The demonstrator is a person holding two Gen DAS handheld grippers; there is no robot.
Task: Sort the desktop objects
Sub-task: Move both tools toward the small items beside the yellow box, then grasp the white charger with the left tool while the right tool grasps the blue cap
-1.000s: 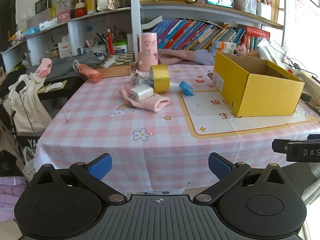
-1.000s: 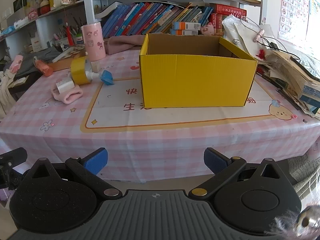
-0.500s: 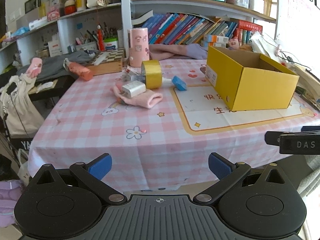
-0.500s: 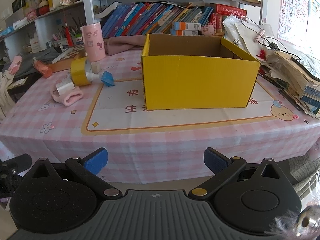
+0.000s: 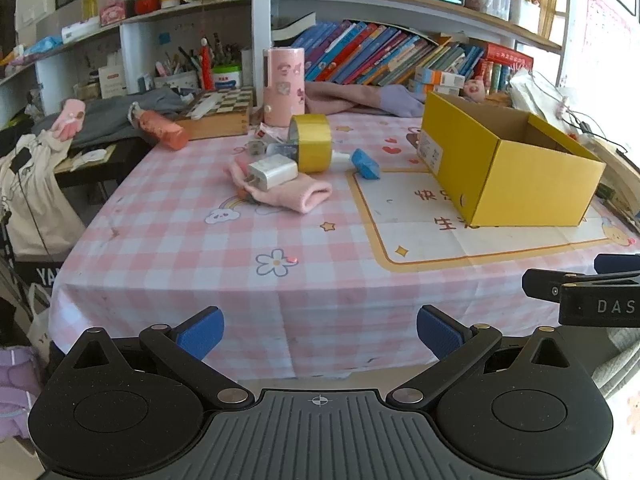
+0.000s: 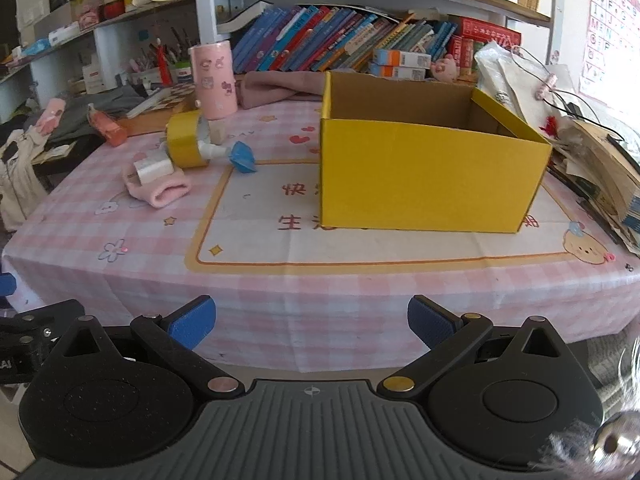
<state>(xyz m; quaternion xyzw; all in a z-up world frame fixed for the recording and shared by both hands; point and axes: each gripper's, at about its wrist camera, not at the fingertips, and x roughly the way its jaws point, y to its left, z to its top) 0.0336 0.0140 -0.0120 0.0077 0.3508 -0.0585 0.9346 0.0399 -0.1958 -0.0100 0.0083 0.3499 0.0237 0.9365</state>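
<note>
left gripper (image 5: 320, 330) agape, white charger (image 5: 273, 173) far beyond fingertips; right gripper (image 6: 311, 318) likewise

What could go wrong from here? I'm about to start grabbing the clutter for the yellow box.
The white charger lies on the pink sock, so lifting either may drag the other. The yellow tape roll stands on edge and may roll if nudged. Both the left gripper and right gripper are open, short of the table.

Legible text, ahead of both sets of open jaws:
- Placemat (image 6: 256, 236), under the yellow box (image 6: 428, 176): red characters "快", "生"; the rest is covered.
- Right gripper's body (image 5: 600, 304), right of the left jaws: "DAS", cut off.
- Wall chart (image 6: 608, 24), far right: alphabet letters, mostly blurred.
</note>
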